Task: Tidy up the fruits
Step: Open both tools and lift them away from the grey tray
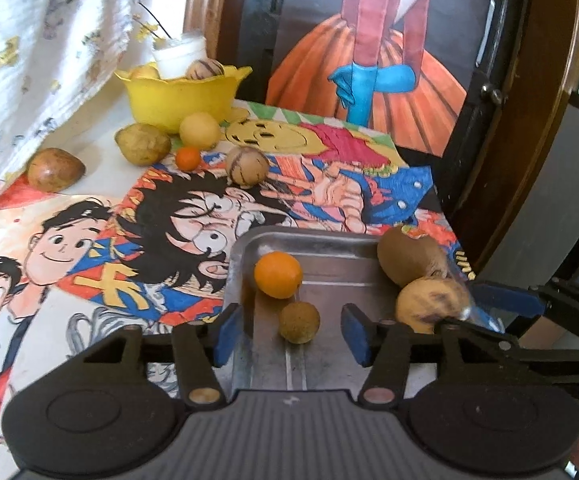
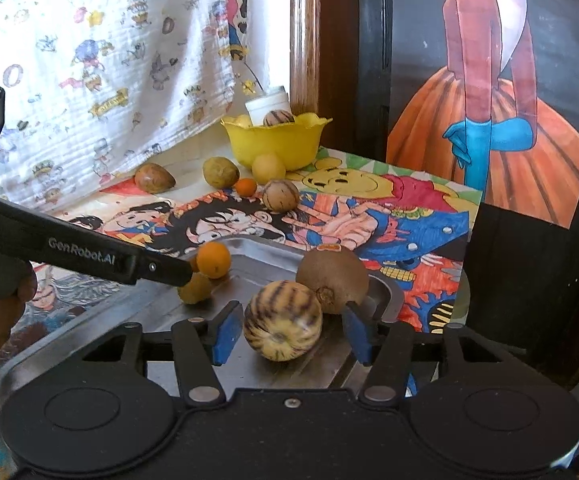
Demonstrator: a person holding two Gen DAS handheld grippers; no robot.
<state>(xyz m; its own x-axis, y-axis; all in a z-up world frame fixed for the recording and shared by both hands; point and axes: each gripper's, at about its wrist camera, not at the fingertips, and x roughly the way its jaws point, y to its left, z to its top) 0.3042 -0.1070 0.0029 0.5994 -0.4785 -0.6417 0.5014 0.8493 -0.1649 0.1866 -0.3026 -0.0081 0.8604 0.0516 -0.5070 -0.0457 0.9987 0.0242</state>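
Striped melon [image 2: 283, 322] between open right fingers [image 2: 225, 332], untouched; smooth, firm, rolls; best gripped at widest girth; left fingers [image 1: 227, 332] open too.

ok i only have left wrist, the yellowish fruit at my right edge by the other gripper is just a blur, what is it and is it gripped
observer: It's a pepino melon, cream with dark stripes. It lies in the metal tray between the open fingers of the right gripper, not clamped.
operator: and the kiwi next to it, touching or clear
observer: In the right wrist view the kiwi sits just behind the melon, and the two appear to touch at the melon's upper right.
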